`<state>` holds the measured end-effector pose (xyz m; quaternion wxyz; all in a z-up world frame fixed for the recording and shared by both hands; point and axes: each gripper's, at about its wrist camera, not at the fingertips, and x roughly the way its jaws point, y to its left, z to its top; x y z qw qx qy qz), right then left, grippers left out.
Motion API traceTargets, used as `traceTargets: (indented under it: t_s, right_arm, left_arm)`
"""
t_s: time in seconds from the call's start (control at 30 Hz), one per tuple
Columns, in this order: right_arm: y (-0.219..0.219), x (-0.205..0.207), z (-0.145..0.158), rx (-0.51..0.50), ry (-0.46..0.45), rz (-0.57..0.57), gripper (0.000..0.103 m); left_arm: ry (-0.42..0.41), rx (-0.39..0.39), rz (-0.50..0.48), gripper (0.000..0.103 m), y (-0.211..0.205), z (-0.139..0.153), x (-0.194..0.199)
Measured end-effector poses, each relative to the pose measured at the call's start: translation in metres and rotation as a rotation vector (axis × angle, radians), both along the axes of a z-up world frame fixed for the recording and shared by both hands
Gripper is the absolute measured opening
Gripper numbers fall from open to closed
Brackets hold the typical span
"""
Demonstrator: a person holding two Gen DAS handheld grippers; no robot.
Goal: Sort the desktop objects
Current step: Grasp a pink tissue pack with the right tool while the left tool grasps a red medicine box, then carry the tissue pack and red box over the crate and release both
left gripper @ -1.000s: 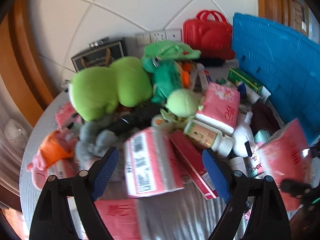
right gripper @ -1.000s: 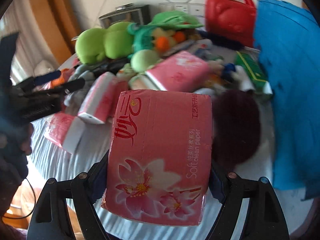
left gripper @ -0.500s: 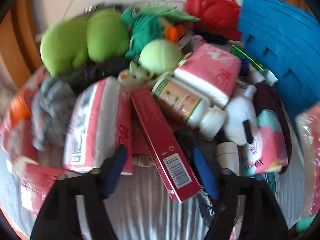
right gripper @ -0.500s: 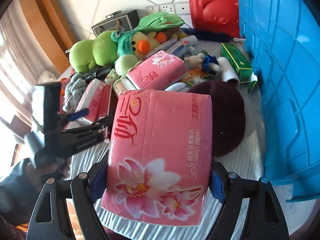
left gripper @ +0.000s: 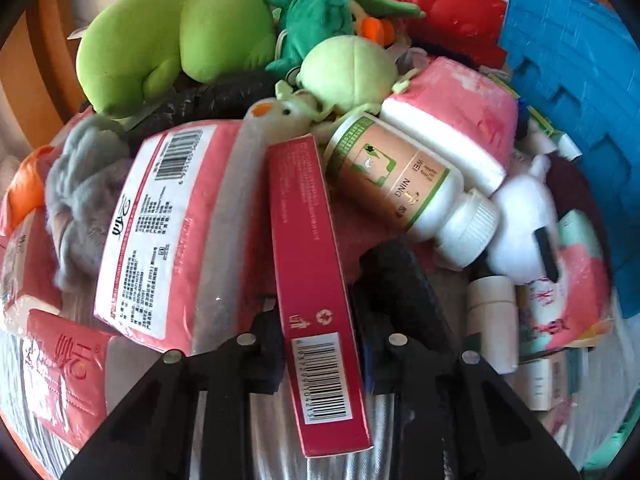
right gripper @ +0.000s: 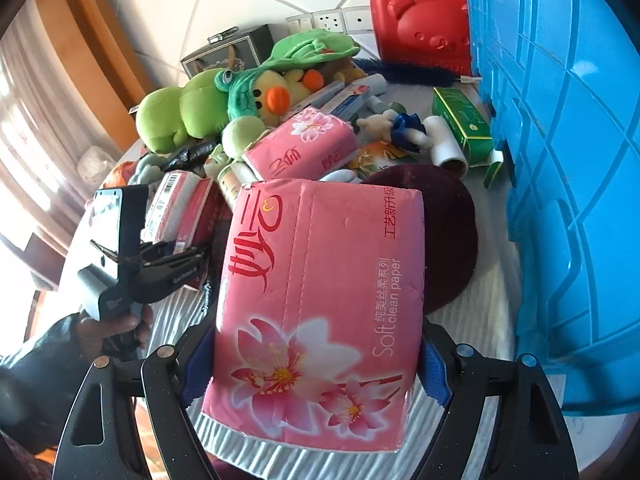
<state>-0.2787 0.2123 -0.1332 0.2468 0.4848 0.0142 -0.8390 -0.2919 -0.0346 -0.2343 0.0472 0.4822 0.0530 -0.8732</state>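
My left gripper (left gripper: 320, 344) is shut on a long red box (left gripper: 310, 264) that lies in the pile, fingers at its near end. The left gripper also shows in the right wrist view (right gripper: 176, 260). My right gripper (right gripper: 316, 364) is shut on a pink tissue pack (right gripper: 320, 304) and holds it above the striped tabletop (right gripper: 492, 308). Beside the red box lie another pink tissue pack (left gripper: 168, 232) and a white bottle (left gripper: 404, 188).
A blue plastic crate (right gripper: 560, 160) stands at the right, a red bear case (right gripper: 420, 36) at the back. Green plush toys (left gripper: 172, 40), a dark red hat (right gripper: 444, 236), a green box (right gripper: 462, 124) and more tissue packs crowd the table.
My left gripper has moved forward into the pile and closed on the long red box. My right gripper still holds the pink tissue pack and has risen and turned slightly toward the crate.
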Motion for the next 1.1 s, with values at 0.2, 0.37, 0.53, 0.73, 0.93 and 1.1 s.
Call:
traceTargets:
  t_s: [0.2,0.37,0.53,0.73,0.93,1.1]
  right_arm:
    - [0.002,0.006,0.011,-0.028,0.014,-0.017,0.083]
    - [-0.007,0.009,0.019,-0.067,0.015,-0.031,0.083]
    - [-0.024,0.015,0.032,-0.077,0.052,-0.031,0.083]
    - [-0.038,0.023,0.050,-0.086,0.108,-0.059,0.083]
    - [-0.042,0.036,0.095,-0.088,0.249,-0.106,0.083]
    - [-0.024,0.058,0.149,-0.079,0.418,-0.185,0.083]
  left_arm:
    - [0.061,-0.048,-0.073,0.024,-0.012,0.037,0.025]
    - [0.135,-0.079,-0.139,0.024,-0.014,0.074,0.046]
    - [0.200,-0.119,-0.203,0.024,-0.006,0.105,0.048]
    - [0.246,-0.132,-0.268,0.024,-0.011,0.133,0.048]
    - [0.374,-0.162,-0.400,0.024,0.010,0.191,0.050]
    - [0.540,-0.149,-0.533,0.024,0.057,0.250,0.052]
